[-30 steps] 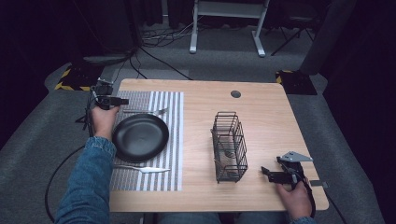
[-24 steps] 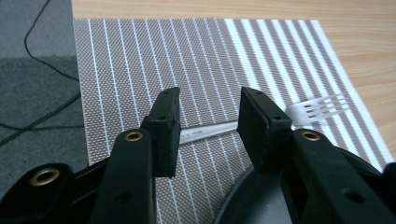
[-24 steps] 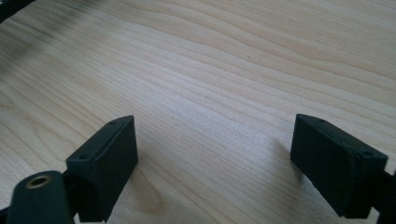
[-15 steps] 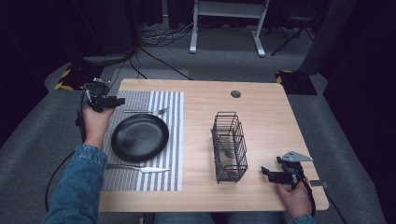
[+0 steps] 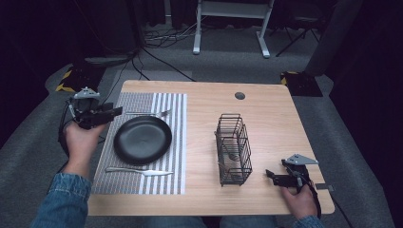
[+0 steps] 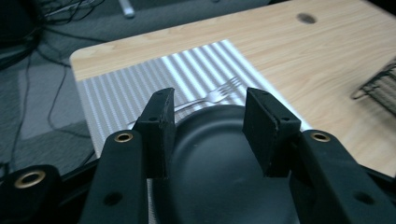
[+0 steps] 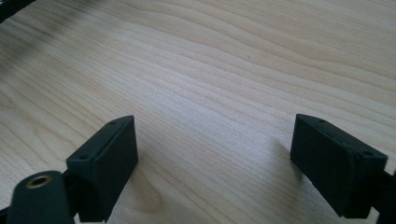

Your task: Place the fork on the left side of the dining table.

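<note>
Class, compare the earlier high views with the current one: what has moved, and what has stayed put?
The left gripper drew back from the plate toward the table's left edge; its jaws have just been opening, with nothing between them. The right gripper, plate, fork, knife and basket stayed put.

I am looking at what seems a studio or lab set up for recording: dark curtains are hanging around a lone wooden table [image 5: 266,118], cables [image 5: 152,52] are trailing over grey carpet [image 5: 228,61], and a white stand [image 5: 230,23] is standing behind.
</note>
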A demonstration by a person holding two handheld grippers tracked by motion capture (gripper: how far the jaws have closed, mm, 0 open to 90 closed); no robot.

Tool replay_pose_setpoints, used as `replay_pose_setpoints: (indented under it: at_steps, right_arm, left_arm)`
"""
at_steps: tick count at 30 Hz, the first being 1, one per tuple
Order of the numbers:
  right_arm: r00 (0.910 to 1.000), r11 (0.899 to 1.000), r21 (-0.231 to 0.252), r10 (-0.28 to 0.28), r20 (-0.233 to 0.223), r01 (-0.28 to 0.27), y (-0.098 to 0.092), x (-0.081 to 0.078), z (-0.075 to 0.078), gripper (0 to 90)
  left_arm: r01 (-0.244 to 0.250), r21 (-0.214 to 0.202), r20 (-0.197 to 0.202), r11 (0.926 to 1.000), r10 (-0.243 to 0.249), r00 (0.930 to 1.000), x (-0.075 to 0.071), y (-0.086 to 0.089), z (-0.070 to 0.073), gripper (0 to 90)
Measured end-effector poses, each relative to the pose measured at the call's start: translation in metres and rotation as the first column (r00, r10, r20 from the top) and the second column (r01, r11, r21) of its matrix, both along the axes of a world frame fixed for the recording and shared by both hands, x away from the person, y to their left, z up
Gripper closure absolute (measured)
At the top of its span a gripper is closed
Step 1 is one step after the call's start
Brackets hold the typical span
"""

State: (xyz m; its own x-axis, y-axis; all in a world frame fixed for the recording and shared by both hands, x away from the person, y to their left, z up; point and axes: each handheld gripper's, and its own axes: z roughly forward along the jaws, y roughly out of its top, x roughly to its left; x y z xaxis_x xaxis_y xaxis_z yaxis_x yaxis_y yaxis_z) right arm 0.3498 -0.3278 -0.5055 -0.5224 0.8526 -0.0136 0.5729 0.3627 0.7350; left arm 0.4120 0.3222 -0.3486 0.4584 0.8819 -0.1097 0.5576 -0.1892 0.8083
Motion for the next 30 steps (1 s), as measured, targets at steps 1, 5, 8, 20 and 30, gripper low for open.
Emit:
replay_pose_setpoints:
  at_steps: [1, 5, 8, 20, 30]
  right_arm:
    - [1.0, 1.0, 0.0, 0.0, 0.0, 0.0, 0.0, 0.0, 0.0, 14.9]
    - [1.0, 1.0, 0.0, 0.0, 0.0, 0.0, 0.0, 0.0, 0.0, 15.0]
    - [1.0, 1.0, 0.0, 0.002, 0.0, -0.002, 0.0, 0.0, 0.0, 15.0]
    - [1.0, 1.0, -0.001, 0.008, 0.001, -0.008, 0.0, 0.001, 0.0, 15.0]
    - [1.0, 1.0, -0.001, 0.008, 0.001, -0.008, 0.0, 0.001, 0.0, 15.0]
  left_arm:
    - [0.004, 0.002, 0.001, 1.0, -0.004, 1.0, -0.005, 0.0, 0.0, 53.6]
    - [0.019, 0.032, 0.014, 0.9993, -0.019, 0.9997, -0.022, -0.002, 0.0, 53.0]
    - [0.026, 0.048, 0.02, 0.9985, -0.027, 0.9994, -0.035, -0.002, 0.0, 52.9]
    - [0.016, 0.043, 0.042, 0.9989, -0.018, 0.999, -0.081, -0.001, 0.0, 52.3]
    - [0.011, 0.053, 0.057, 0.9985, -0.014, 0.9983, -0.107, -0.003, -0.014, 51.7]
